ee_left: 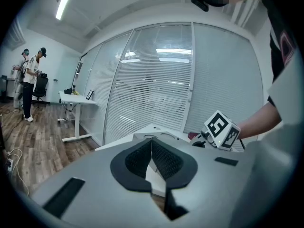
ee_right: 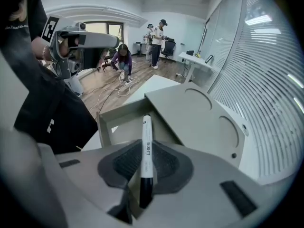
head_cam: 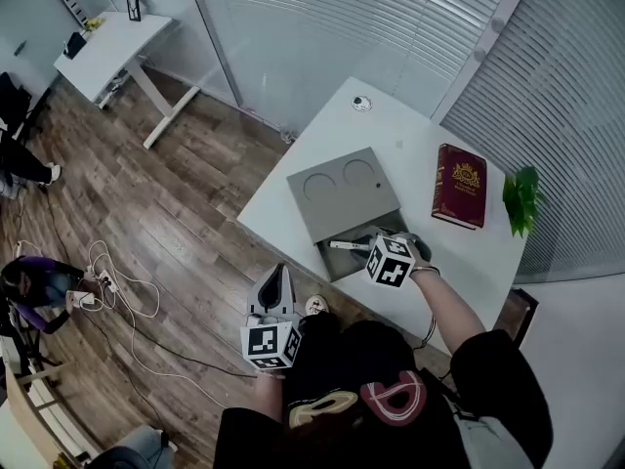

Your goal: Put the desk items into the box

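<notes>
A grey box (head_cam: 344, 221) lies on the white desk (head_cam: 410, 145), its lid (head_cam: 344, 191) slid back so the near compartment (ee_right: 124, 122) is uncovered. My right gripper (head_cam: 363, 249) hovers over that opening, shut on a white marker (ee_right: 147, 137) with a black cap that points out over the box; in the head view the marker (head_cam: 344, 246) shows as a thin white stick. My left gripper (head_cam: 280, 276) hangs off the desk's near edge over the floor. Its pads (ee_left: 159, 158) meet with nothing between them.
A red book (head_cam: 461, 186) and a green plant (head_cam: 520, 198) lie at the desk's right side, and a small round object (head_cam: 362, 104) sits at the far corner. Cables (head_cam: 117, 291) trail on the wooden floor at left. People stand near another desk (head_cam: 107, 47) beyond.
</notes>
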